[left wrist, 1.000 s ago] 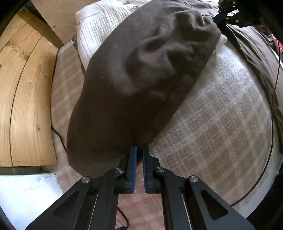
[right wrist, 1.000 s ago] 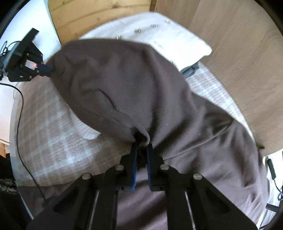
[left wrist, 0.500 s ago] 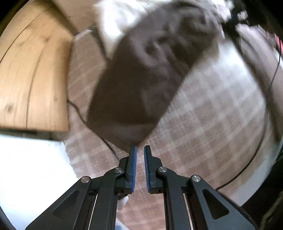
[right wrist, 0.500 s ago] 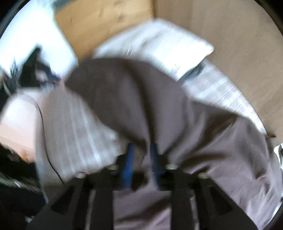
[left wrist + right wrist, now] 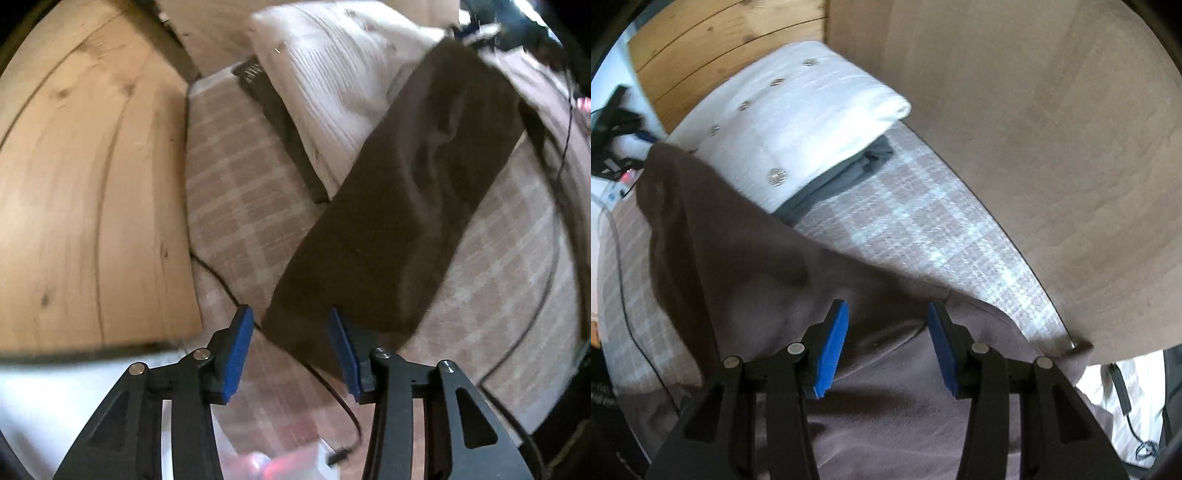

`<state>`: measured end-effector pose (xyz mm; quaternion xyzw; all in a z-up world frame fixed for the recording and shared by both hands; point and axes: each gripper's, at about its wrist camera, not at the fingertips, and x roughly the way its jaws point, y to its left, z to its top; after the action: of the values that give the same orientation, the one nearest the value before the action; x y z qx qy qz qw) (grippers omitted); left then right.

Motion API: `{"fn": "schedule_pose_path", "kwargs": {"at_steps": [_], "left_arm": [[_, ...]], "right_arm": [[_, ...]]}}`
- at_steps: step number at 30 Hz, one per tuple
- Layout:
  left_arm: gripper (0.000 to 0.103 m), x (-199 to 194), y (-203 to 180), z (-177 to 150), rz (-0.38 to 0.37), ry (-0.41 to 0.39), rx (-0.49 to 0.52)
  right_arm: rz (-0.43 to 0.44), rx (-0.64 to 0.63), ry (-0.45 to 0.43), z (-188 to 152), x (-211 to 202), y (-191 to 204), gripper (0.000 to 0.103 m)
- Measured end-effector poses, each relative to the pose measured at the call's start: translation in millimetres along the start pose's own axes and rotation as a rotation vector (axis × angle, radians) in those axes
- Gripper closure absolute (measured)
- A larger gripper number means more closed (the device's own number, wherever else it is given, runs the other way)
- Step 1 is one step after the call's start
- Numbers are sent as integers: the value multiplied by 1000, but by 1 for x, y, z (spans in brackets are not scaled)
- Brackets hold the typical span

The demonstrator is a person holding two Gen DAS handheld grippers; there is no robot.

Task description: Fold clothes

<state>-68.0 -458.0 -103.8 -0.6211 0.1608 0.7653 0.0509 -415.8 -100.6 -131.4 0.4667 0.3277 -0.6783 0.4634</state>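
A dark brown fleece garment (image 5: 402,221) lies as a long folded strip across the checked bedcover (image 5: 240,192). Its near corner sits just past my left gripper (image 5: 291,332), which is open with nothing between its blue pads. In the right wrist view the same brown garment (image 5: 775,280) spreads under and beyond my right gripper (image 5: 888,328), also open and holding nothing. The garment's far end reaches the white pillow (image 5: 798,122).
A white ribbed pillow (image 5: 332,85) with metal buttons lies on a folded grey cloth (image 5: 846,173). A wooden board (image 5: 81,192) borders the bed on the left, a tan headboard panel (image 5: 1034,147) on the right. A black cable (image 5: 332,391) runs across the bedcover.
Both grippers have opened and let go of the brown garment, which has dropped onto the bed as a flatter folded strip. Both grippers have pulled back from it.
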Motion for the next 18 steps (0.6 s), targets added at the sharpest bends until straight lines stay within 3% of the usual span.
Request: {"fn": "schedule_pose_path", "kwargs": {"at_steps": [4, 5, 6, 7, 10, 18], "left_arm": [[64, 22, 4, 5, -101, 34, -29], [74, 25, 5, 4, -115, 41, -41], [91, 25, 6, 4, -120, 41, -56], [99, 21, 8, 3, -121, 41, -76], [100, 0, 12, -2, -140, 26, -123], [100, -47, 12, -13, -88, -5, -154]], "right_arm": [[8, -33, 14, 4, 2, -1, 58], [7, -42, 18, 7, 4, -3, 58], [4, -56, 21, 12, 7, -5, 58], [4, -71, 25, 17, 10, -7, 57], [22, -131, 54, 25, 21, -5, 57], [78, -299, 104, 37, 46, 16, 58]]}}
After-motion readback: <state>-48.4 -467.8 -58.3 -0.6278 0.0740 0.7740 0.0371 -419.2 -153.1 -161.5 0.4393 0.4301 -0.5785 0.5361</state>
